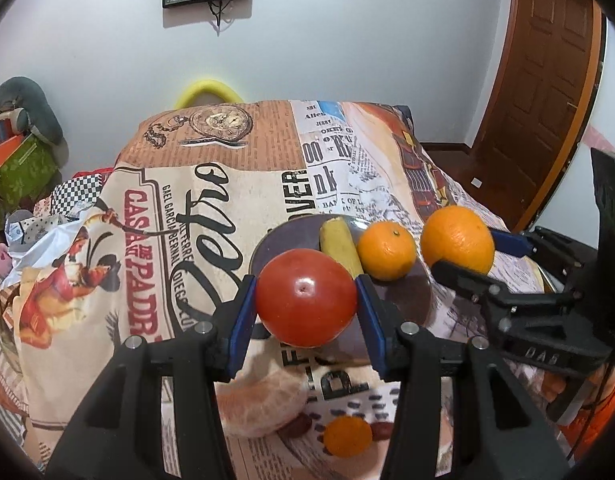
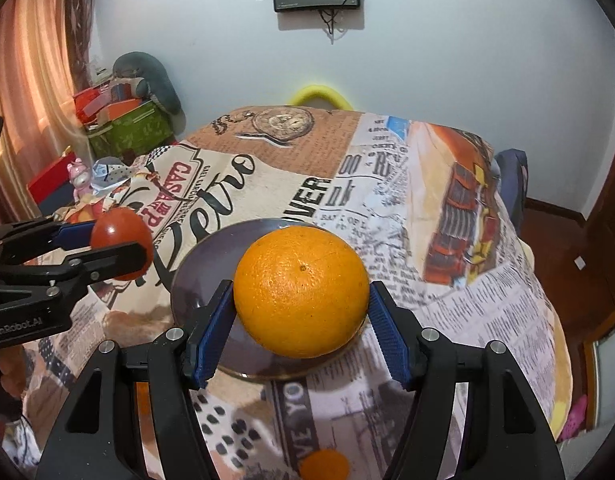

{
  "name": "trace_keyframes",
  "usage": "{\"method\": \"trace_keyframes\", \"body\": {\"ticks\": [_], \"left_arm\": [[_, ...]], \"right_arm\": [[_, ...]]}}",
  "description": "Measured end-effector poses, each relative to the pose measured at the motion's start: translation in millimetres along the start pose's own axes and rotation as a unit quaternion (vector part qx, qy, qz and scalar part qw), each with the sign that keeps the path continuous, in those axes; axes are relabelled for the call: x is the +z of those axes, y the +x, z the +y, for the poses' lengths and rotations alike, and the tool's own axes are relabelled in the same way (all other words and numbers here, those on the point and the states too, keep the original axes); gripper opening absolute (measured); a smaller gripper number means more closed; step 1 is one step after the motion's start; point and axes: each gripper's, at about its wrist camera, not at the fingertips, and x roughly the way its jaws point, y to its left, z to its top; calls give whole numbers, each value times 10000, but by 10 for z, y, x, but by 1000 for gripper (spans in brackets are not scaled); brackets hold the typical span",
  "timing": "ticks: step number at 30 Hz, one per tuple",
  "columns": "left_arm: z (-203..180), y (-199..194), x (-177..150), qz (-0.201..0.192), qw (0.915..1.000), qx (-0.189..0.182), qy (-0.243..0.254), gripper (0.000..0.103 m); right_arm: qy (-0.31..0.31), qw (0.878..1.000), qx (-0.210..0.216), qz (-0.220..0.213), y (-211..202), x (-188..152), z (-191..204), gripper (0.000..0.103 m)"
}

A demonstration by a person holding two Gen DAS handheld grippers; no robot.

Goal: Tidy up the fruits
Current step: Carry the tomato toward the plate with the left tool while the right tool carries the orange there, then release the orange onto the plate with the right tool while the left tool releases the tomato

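Observation:
My left gripper (image 1: 305, 300) is shut on a red tomato (image 1: 306, 299) and holds it above the near left rim of a dark plate (image 1: 407, 300). On the plate lie a yellow banana piece (image 1: 341, 246) and a small orange (image 1: 386, 250). My right gripper (image 2: 301, 314) is shut on a large orange (image 2: 301, 291) and holds it over the plate (image 2: 203, 276). The large orange (image 1: 457, 240) also shows in the left wrist view at the plate's right. The tomato (image 2: 121, 238) shows at the left of the right wrist view.
The plate sits on a table covered by a newspaper-print cloth (image 1: 211, 208). A printed orange spot (image 1: 347, 436) is on the cloth near me. Boxes and toys (image 2: 119, 128) stand at the far left. A brown door (image 1: 547, 80) is at the right.

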Motion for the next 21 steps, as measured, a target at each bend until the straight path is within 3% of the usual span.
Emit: {"method": "trace_keyframes", "body": {"ticks": [12,17,21], "left_arm": [[118,425,-51,300,9994,-29,-180,48],[140,632,-96,547,9982,-62,-222,48],[151,742,-132,703,9972,-96,-246,48]], "right_arm": [[-20,9986,176,500,400,-168,62,63],[250,9953,584,735,500,-177,-40,64],[240,9935,617,929,556,-198,-23,64]]}}
